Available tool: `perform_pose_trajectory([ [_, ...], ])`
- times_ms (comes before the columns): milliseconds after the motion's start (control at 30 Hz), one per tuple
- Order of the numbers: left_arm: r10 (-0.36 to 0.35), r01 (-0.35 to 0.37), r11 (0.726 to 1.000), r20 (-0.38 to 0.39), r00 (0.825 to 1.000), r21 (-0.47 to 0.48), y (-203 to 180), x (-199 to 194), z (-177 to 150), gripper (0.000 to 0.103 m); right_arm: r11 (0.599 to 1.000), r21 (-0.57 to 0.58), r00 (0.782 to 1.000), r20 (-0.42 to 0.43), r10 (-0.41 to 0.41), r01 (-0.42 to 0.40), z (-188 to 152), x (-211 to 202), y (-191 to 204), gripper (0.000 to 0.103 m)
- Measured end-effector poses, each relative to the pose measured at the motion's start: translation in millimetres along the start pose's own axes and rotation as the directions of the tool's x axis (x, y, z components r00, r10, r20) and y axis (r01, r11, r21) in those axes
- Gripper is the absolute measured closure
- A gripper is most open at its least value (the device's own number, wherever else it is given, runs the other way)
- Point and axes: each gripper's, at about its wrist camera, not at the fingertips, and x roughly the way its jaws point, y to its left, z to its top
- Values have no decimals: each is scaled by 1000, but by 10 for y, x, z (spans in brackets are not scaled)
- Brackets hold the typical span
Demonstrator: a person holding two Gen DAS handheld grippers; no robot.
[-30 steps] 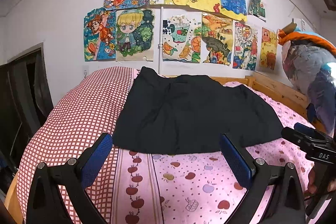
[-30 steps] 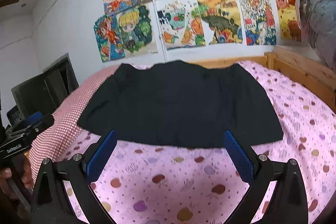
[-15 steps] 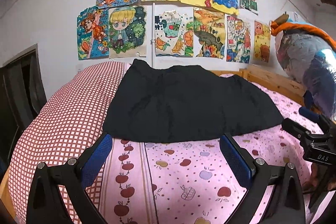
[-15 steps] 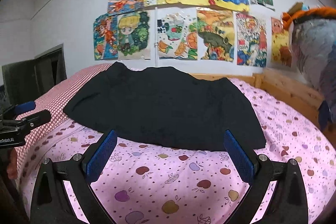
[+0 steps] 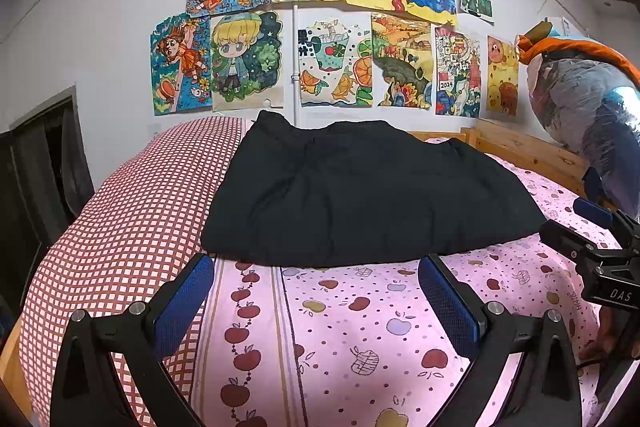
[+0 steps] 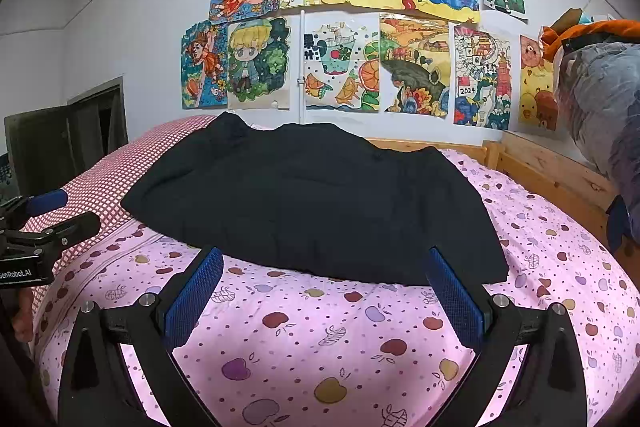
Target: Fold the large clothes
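A large black garment lies spread flat on the pink apple-print bed sheet; it also shows in the right wrist view. My left gripper is open and empty, its blue pads just short of the garment's near hem at the left part. My right gripper is open and empty, its fingertips at the near hem toward the right corner. The right gripper shows at the right edge of the left wrist view. The left gripper shows at the left edge of the right wrist view.
A red checked cover lies on the bed's left side. A wooden bed rail runs along the right and back. A bagged bundle hangs at the right. Drawings cover the wall. A dark doorway is at the left.
Both grippers have moved lower and closer to the garment's near hem. The jaws stay open and the garment has not moved.
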Motion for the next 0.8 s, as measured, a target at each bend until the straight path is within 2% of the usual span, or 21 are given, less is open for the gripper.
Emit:
perform_pose_trajectory([
  [800,4,-4,1000,1,1000,2,14,17,-21,0,1000,6,1000,-22,12,-12,-28,49,-44,4],
])
